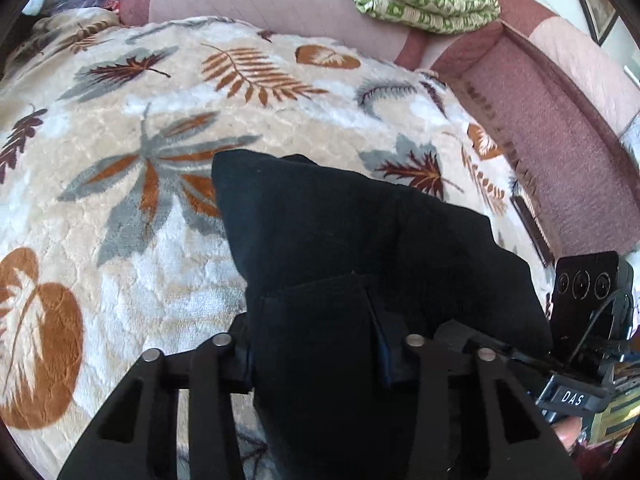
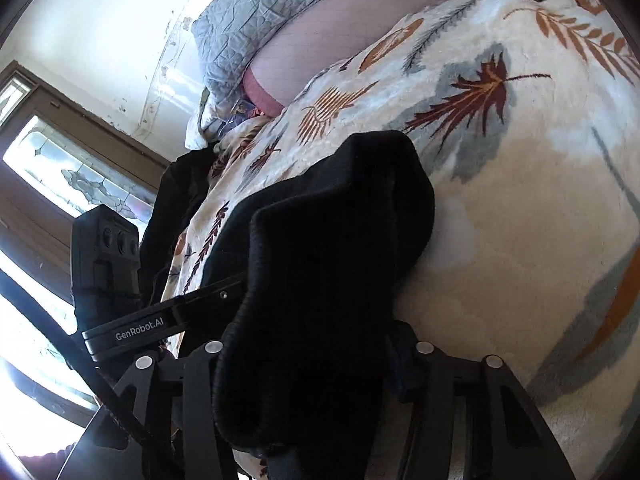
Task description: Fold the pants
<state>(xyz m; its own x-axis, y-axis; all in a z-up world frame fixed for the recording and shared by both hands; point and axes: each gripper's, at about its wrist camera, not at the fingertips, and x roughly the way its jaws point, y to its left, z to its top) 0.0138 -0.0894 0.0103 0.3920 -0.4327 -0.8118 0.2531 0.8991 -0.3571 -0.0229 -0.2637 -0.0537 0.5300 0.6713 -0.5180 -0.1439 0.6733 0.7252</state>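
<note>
Left gripper [image 1: 316,344] clamped on a fold of the black pants [image 1: 360,240], fabric bunched right between the fingers and draping forward onto the leaf-print blanket [image 1: 120,140] covering the bed. Over on the right, same story: right gripper [image 2: 316,352] grasping the ribbed edge of the pants [image 2: 328,232], probably the waistband, cloth humped up over the blanket [image 2: 520,200]. Other gripper unit poking into each view from the side, so both close together on the same bundle.

Stuff that could go sideways: thick bunched fabric slipping out of one grip mid-carry, leaving a lopsided fold. Plush blanket likely grabby too, so dragging instead of lifting could pull the lower layer out of line. Also hard to tell how many layers each grip actually has, so a hidden layer dropping loose seems possible.
</note>
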